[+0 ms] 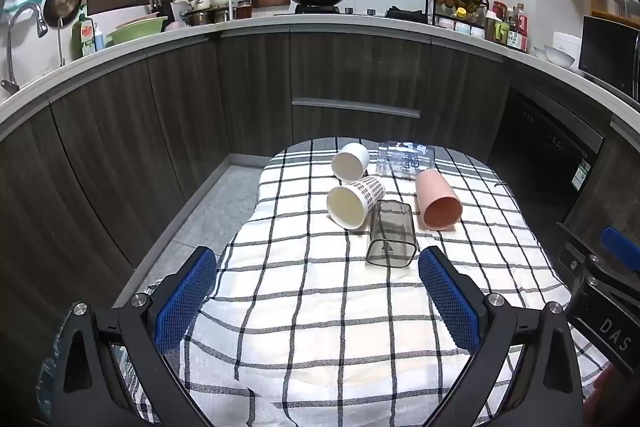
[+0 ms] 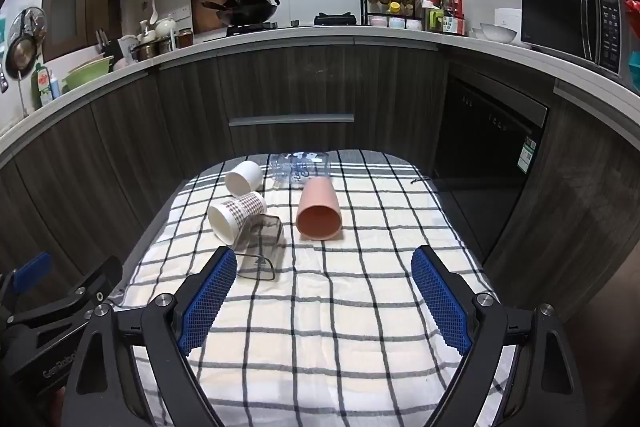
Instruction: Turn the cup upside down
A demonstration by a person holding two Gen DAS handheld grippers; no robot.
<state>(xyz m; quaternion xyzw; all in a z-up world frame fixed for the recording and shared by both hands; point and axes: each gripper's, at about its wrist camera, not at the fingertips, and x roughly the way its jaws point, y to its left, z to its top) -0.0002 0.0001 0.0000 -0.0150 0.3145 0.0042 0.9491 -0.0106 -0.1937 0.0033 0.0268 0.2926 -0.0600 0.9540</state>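
Observation:
Several cups lie on their sides on a checked cloth (image 1: 320,307) (image 2: 340,307). A pink cup (image 1: 438,201) (image 2: 319,209) has its mouth toward me. A smoky clear square cup (image 1: 392,239) (image 2: 259,247) lies nearest. A patterned white cup (image 1: 354,201) (image 2: 236,213), a plain white cup (image 1: 351,161) (image 2: 244,177) and a clear printed glass (image 1: 406,159) (image 2: 299,167) lie behind. My left gripper (image 1: 318,267) is open and empty, short of the smoky cup. My right gripper (image 2: 324,265) is open and empty, short of the pink cup.
Dark kitchen cabinets (image 1: 352,79) and a dishwasher (image 2: 488,147) stand behind the table. The grey floor (image 1: 212,207) lies to the left. The other gripper shows at the right edge of the left wrist view (image 1: 608,287) and the left edge of the right wrist view (image 2: 52,307).

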